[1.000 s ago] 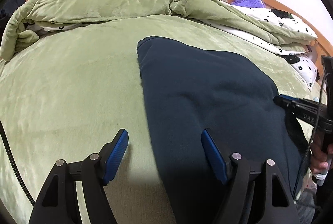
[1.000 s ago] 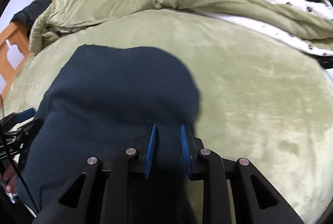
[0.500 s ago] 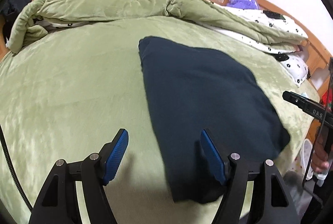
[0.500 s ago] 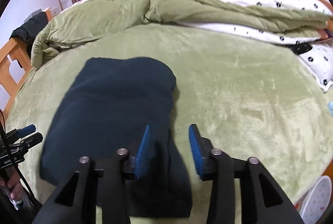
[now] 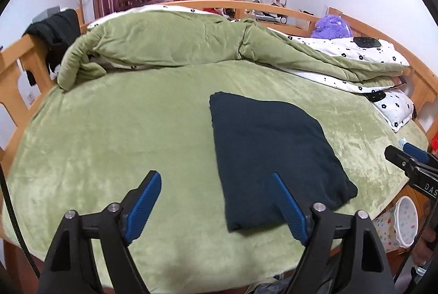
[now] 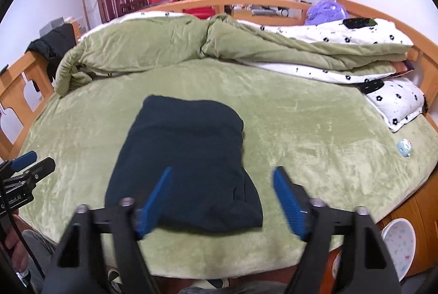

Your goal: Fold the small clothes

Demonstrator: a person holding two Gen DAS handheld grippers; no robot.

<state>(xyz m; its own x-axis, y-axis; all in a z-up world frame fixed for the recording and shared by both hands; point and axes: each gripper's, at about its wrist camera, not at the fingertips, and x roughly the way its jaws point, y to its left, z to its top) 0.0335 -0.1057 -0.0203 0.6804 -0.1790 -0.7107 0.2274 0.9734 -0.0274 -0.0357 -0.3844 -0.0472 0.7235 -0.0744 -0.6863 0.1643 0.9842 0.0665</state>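
Note:
A dark navy folded garment (image 5: 271, 149) lies flat on the green bed cover (image 5: 123, 135), near the front edge. It also shows in the right wrist view (image 6: 186, 154). My left gripper (image 5: 216, 207) is open and empty, raised above the bed's front edge, to the left of the garment. My right gripper (image 6: 224, 202) is open and empty, raised above the garment's near end. The right gripper also shows at the right edge of the left wrist view (image 5: 410, 160), and the left gripper at the left edge of the right wrist view (image 6: 27, 165).
A rolled green duvet (image 5: 178, 42) and a white flowered quilt (image 5: 366, 53) lie across the back of the bed. A flowered pillow (image 6: 397, 102) sits at the right. A wooden bed frame (image 5: 16, 69) surrounds it. A small blue toy (image 6: 404, 147) lies near the right edge.
My right gripper has opened and let go of the garment. Both grippers have pulled back and up from the bed, and the garment now lies folded flat.

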